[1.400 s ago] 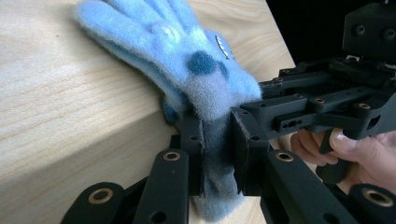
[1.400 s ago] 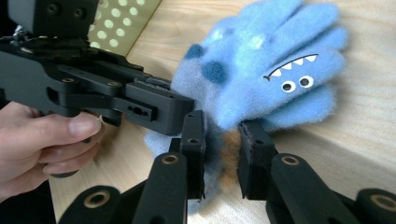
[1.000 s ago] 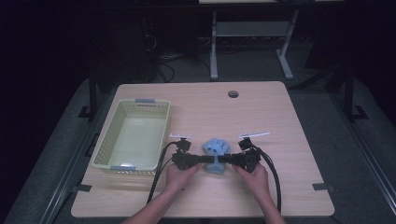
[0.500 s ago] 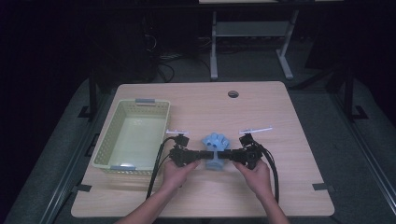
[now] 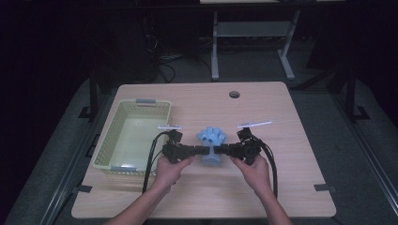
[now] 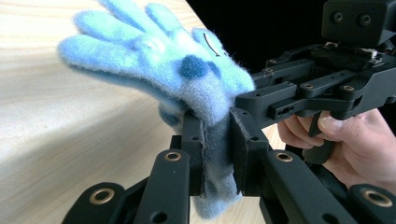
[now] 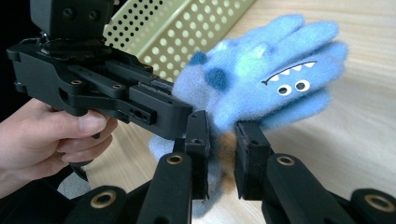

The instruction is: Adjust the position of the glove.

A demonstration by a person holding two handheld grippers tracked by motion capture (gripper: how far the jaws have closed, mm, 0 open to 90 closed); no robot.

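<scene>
A fuzzy blue glove (image 5: 212, 137) with a cartoon monster face hangs just above the wooden table (image 5: 286, 187), fingers pointing away from the person. My left gripper (image 5: 204, 151) comes in from the left and is shut on the glove's cuff. My right gripper (image 5: 224, 150) comes in from the right and is shut on the same cuff. In the left gripper view the cuff of the glove (image 6: 159, 60) is pinched between the left gripper (image 6: 217, 140) pads. In the right gripper view the glove (image 7: 271, 74) is clamped by the right gripper (image 7: 219, 144), its face showing.
A pale green perforated basket (image 5: 133, 107) stands with nothing inside at the table's left, close to the left hand; its wall (image 7: 187, 28) shows behind the glove. A round cable hole (image 5: 234, 94) lies at the back. Cables trail from both grippers toward the front edge.
Both grippers have risen together with the glove held between them, lifting it off the table. The grips look the same.
</scene>
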